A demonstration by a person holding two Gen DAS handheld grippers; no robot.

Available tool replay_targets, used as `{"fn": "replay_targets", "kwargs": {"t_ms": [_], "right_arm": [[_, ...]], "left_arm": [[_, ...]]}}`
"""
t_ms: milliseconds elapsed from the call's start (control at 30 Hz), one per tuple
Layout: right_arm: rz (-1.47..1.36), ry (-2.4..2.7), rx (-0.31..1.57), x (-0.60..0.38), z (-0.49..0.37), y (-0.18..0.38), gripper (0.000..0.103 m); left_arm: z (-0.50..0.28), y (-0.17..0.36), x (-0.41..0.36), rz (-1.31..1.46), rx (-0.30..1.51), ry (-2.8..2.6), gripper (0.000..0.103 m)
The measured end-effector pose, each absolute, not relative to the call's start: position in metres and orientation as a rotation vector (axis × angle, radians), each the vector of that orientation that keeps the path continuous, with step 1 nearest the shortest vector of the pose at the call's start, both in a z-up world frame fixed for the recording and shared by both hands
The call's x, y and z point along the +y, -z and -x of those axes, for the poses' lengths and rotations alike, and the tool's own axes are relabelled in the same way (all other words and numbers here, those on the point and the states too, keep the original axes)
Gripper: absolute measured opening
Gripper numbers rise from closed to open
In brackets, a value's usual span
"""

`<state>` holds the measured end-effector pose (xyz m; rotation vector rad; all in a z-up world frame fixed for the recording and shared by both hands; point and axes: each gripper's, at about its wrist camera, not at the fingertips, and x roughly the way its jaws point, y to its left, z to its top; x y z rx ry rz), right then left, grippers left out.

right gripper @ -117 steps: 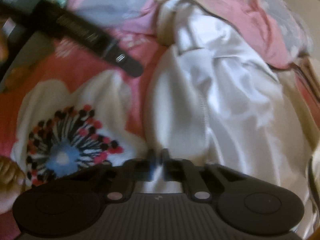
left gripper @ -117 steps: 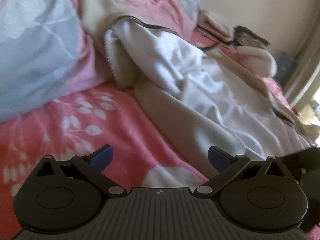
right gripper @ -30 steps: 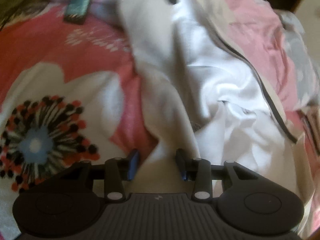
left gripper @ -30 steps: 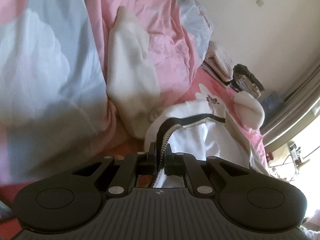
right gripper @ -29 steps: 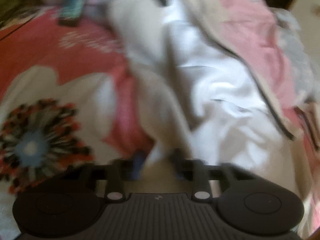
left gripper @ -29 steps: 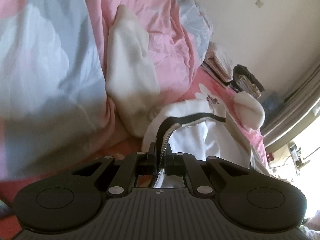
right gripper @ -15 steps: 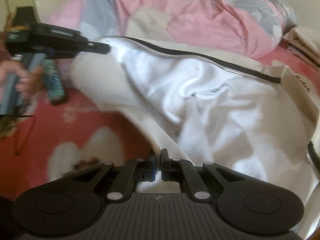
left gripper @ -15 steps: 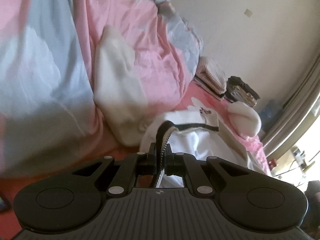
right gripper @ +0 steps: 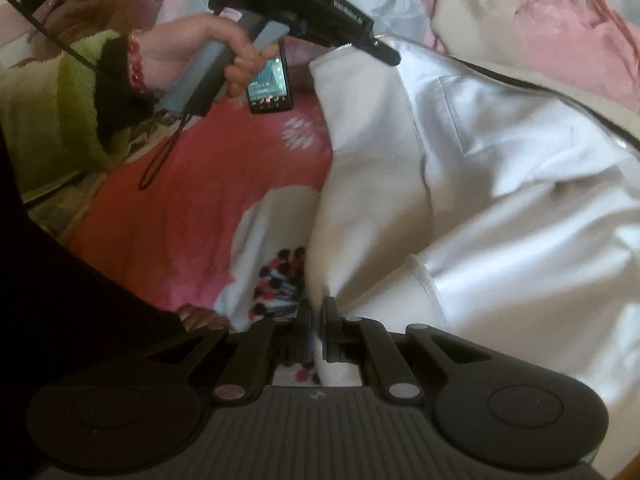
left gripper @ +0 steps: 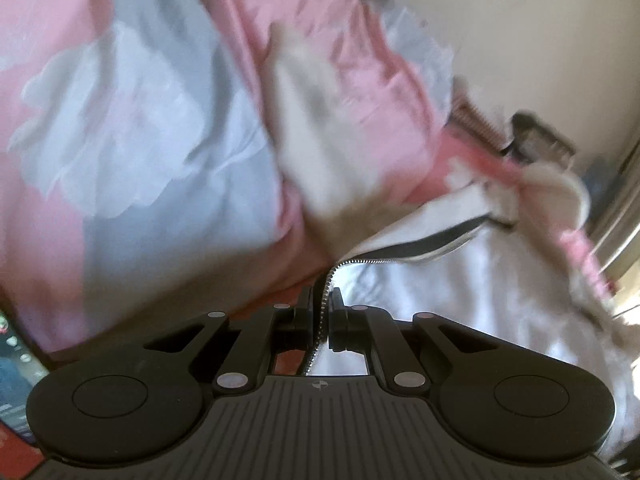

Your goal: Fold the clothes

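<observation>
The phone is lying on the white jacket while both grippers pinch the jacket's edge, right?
Not quite. The phone lies on the red flowered bedsheet, beside the white jacket, as the right wrist view shows. Both the left gripper and the right gripper do pinch its edge.

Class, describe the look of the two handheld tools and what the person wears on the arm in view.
Both tools, left and right, are matt black with ribbed bodies, round side discs and silver rivets. The left tool's grey handle trails a black cord. The arm wears a green fleece sleeve, black cuff and red bead bracelet.

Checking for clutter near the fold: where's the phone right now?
Right wrist view, upper left: the phone lies on the red floral bedsheet, just left of the white jacket, under the hand holding the left tongs.
</observation>
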<state>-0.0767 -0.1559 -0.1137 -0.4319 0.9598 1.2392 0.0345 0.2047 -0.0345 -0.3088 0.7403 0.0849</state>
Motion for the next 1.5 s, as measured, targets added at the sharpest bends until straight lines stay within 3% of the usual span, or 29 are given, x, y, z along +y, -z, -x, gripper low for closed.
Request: {"fn": "replay_targets", "kwargs": {"t_ms": [133,233,300,367,400,1033,1267,1500], "right_arm": [[0.441,-1.207,1.003,-0.155,0.078,0.129,0.005],[0.412,-1.185,1.04,-0.158,0.077,0.134,0.013],[0.384,-1.189,1.044,-0.16,0.079,0.13,0.031],[0.362,-1.199,1.041,-0.162,0.08,0.127,0.044],[0.358,-1.199,1.04,-0.164,0.08,0.127,0.045],[-0.027,-1.063,1.094,-0.201,0.079,0.106,0.046],[-0.168,-0.987,1.044,-0.222,0.072,0.098,0.047],[-0.274,-0.906,1.0,-0.247,0.063,0.096,0.047]], "left_arm": [[-0.04,0.054,0.2,0.233,0.803,-0.126,0.007],[-0.043,0.059,0.193,0.173,0.838,-0.147,0.016],[-0.042,0.057,0.188,0.146,0.847,-0.158,0.033],[-0.038,0.055,0.186,0.136,0.849,-0.17,0.049],[-0.035,0.053,0.186,0.134,0.844,-0.172,0.054],[0.007,0.004,0.14,0.117,0.709,-0.056,0.07],[0.01,-0.007,0.1,0.08,0.654,0.134,0.099],[0.009,-0.003,0.065,-0.037,0.645,0.206,0.1]]}}
